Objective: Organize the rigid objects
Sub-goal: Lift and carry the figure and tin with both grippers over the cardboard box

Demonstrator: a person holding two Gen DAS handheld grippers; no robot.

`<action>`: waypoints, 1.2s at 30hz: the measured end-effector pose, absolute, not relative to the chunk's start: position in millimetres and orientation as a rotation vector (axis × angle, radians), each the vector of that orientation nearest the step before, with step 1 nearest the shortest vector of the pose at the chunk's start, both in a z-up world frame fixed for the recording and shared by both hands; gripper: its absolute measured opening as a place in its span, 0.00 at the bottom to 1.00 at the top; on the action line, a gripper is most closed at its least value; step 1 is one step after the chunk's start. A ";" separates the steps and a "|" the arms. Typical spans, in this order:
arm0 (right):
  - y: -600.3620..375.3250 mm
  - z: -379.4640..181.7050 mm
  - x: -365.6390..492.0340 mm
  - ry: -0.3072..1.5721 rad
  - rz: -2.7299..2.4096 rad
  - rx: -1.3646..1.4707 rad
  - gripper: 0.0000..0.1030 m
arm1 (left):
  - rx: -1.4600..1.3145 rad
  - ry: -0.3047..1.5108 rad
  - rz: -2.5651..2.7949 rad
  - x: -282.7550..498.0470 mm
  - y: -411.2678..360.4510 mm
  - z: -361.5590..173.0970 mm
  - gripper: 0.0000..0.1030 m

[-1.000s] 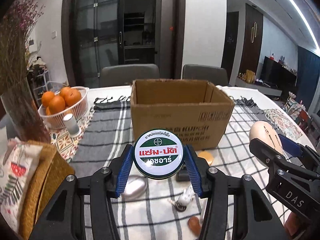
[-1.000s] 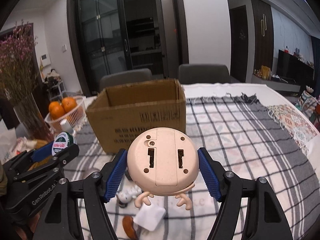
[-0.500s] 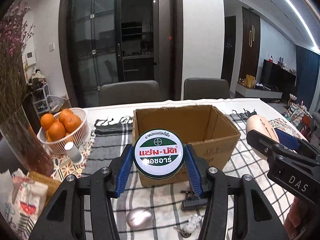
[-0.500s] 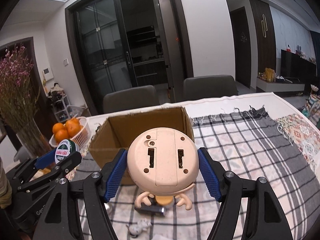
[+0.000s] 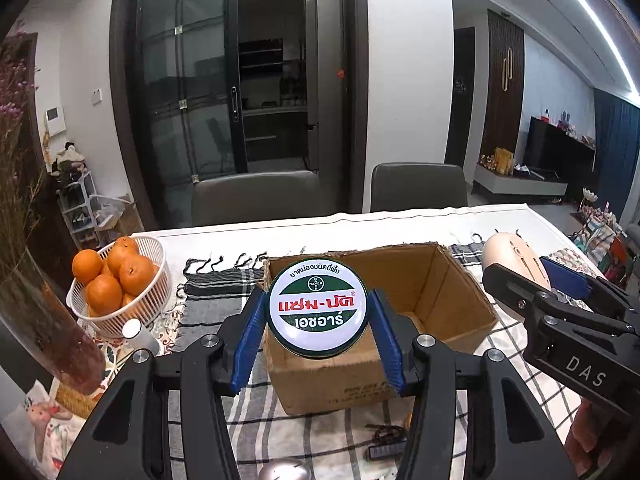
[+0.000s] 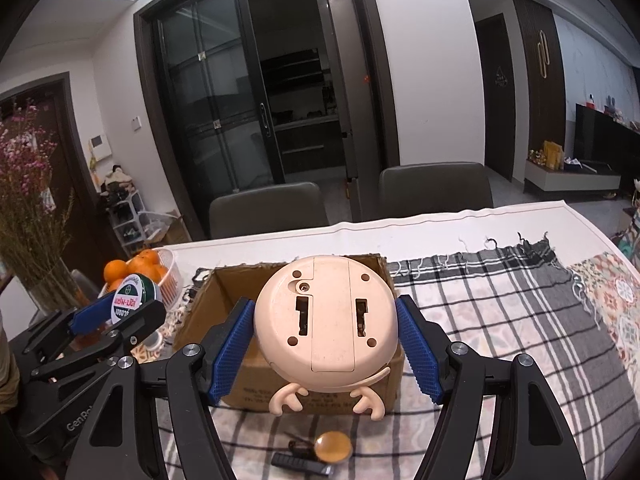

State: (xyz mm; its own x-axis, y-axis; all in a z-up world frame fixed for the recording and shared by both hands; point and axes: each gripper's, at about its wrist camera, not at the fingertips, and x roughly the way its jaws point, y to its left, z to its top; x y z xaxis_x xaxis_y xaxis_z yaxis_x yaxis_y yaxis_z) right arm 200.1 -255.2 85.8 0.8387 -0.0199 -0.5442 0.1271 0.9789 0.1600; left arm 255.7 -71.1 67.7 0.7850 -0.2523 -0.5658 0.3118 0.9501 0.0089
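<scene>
Above the cardboard box (image 5: 432, 304), each claw is clamped: left claw (image 5: 319, 330) on the balm tin (image 5: 318, 307), right claw (image 6: 326, 350) on the round toy (image 6: 326, 320).

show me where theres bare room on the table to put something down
The checked cloth right of the cardboard box lies bare out to the patterned mat. The box floor looks bare where it shows. It is crowded left of the box, by the orange basket and vase, and in front, where small items lie.
</scene>
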 end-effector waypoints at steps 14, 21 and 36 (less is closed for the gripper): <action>-272.3 67.6 269.4 0.775 -0.017 0.213 0.69 | 0.123 0.779 -0.335 316.9 -91.4 49.6 0.50; -280.7 43.4 300.3 0.902 -0.003 0.230 0.69 | 0.155 0.866 -0.336 341.0 -97.7 33.7 0.50; -280.1 24.9 314.4 0.985 -0.029 0.191 0.70 | 0.170 0.977 -0.324 353.6 -98.6 10.0 0.54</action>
State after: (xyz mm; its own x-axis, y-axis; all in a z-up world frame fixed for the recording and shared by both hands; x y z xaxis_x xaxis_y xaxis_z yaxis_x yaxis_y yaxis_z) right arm 314.4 -280.1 24.9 0.5542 0.0624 -0.8300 0.1107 0.9828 0.1479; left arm 353.6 -98.6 10.0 0.5170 -0.1921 -0.8342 0.3440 0.9390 -0.0030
